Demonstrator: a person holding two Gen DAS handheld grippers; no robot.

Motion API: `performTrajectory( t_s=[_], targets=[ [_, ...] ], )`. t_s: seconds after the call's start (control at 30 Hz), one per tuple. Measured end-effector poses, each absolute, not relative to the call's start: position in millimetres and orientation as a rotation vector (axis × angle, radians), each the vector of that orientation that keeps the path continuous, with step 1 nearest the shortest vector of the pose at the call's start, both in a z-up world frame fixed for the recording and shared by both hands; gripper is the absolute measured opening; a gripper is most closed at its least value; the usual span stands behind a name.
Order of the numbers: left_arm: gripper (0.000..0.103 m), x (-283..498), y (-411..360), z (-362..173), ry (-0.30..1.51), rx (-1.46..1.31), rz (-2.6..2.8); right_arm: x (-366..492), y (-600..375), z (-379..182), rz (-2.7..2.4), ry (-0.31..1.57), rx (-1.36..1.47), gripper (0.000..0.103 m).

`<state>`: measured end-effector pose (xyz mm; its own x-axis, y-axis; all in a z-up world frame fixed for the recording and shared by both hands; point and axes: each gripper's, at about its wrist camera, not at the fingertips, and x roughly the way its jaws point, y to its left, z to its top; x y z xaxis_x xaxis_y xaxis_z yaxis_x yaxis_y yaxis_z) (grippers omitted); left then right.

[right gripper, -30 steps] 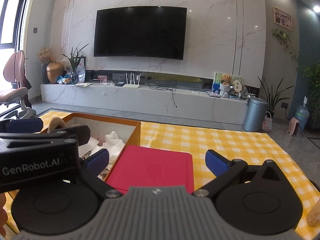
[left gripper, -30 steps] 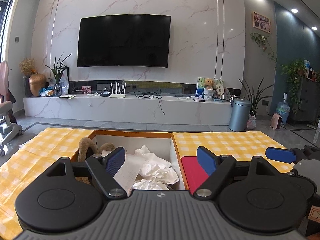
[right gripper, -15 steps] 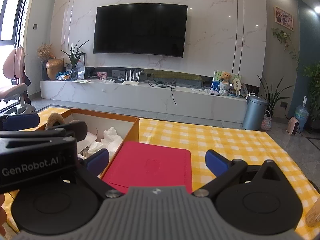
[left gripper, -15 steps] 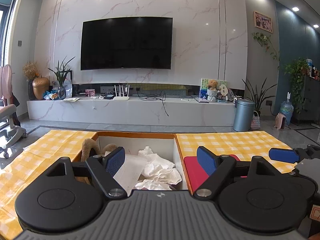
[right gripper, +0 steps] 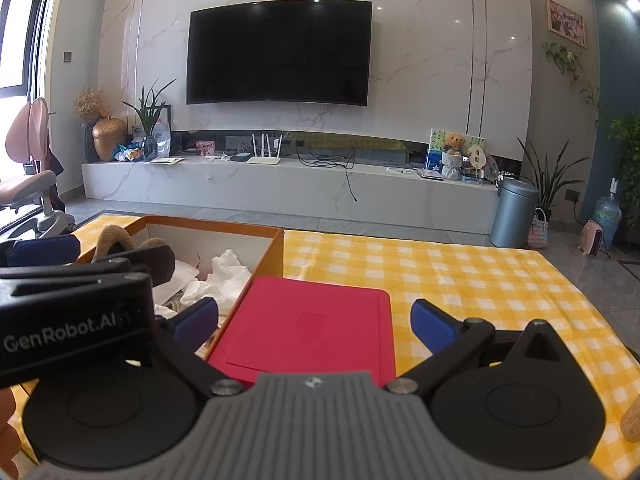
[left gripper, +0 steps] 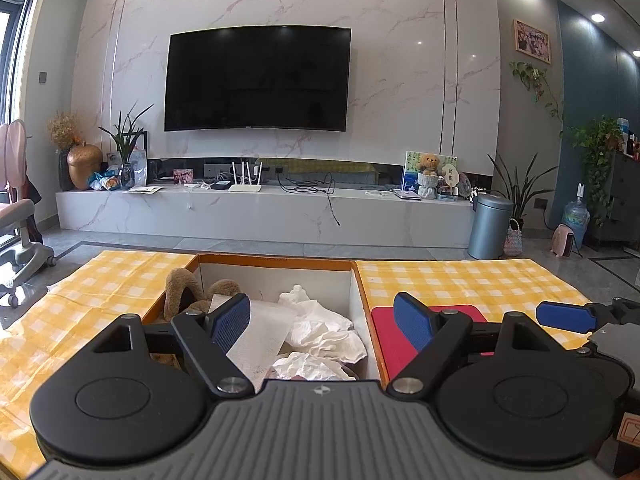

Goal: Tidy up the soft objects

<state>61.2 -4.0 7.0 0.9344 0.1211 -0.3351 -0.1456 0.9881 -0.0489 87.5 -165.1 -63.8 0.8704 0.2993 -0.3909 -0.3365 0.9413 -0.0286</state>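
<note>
An open orange box [left gripper: 276, 259] [right gripper: 276, 256] stands on the yellow checked cloth. It holds a brown plush toy [left gripper: 178, 292] [right gripper: 114, 240], crumpled white tissue [left gripper: 320, 328] [right gripper: 228, 276] and a flat white sheet [left gripper: 260, 332]. A flat red lid [right gripper: 312, 328] [left gripper: 386, 344] lies right of the box. My left gripper [left gripper: 322, 320] is open and empty over the box's near side. My right gripper [right gripper: 314, 322] is open and empty over the red lid.
The yellow checked cloth [right gripper: 460, 276] [left gripper: 460, 280] covers the table on both sides of the box. Beyond the table's far edge are floor, a marble TV bench [left gripper: 260, 212], a wall TV [left gripper: 258, 78] and a grey bin [left gripper: 490, 226].
Both grippers have tilted slightly upward and pulled back a little; the room sits lower in both views. The jaws stay open and the objects have not moved.
</note>
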Motion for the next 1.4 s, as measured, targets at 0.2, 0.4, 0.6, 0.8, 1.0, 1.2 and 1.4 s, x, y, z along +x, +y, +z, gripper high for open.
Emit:
performTrajectory(
  t_s=[0.2, 0.4, 0.6, 0.8, 1.0, 1.2, 1.4],
  targets=[
    [0.095, 62.4, -5.2, 7.5, 0.338, -0.056, 0.146, 88.8, -164.8, -65.0, 0.330, 0.398, -0.099, 0.100],
    [0.095, 62.0, -8.2, 5.9, 0.323, 0.000, 0.169, 90.5, -163.3, -67.6, 0.328, 0.414, -0.105, 0.100],
    [0.095, 62.8, -6.6, 4.5, 0.334, -0.005, 0.165, 90.9, -162.6, -69.8, 0.316, 0.414, -0.125, 0.100],
    [0.095, 63.2, -5.9, 4.0, 0.337, -0.005, 0.167, 90.8, -162.7, -71.3, 0.316, 0.418, -0.123, 0.100],
    [0.095, 65.1, -6.3, 3.4, 0.344, 0.000, 0.170, 91.0, -161.5, -72.8, 0.313, 0.428, -0.125, 0.100],
    [0.095, 65.1, -6.7, 2.8, 0.348, -0.002, 0.174, 92.5, -161.2, -71.9, 0.312, 0.435, -0.125, 0.100],
    [0.095, 66.2, -6.1, 1.3, 0.362, -0.005, 0.176, 93.1, -160.3, -73.4, 0.308, 0.442, -0.129, 0.100]
  ],
)
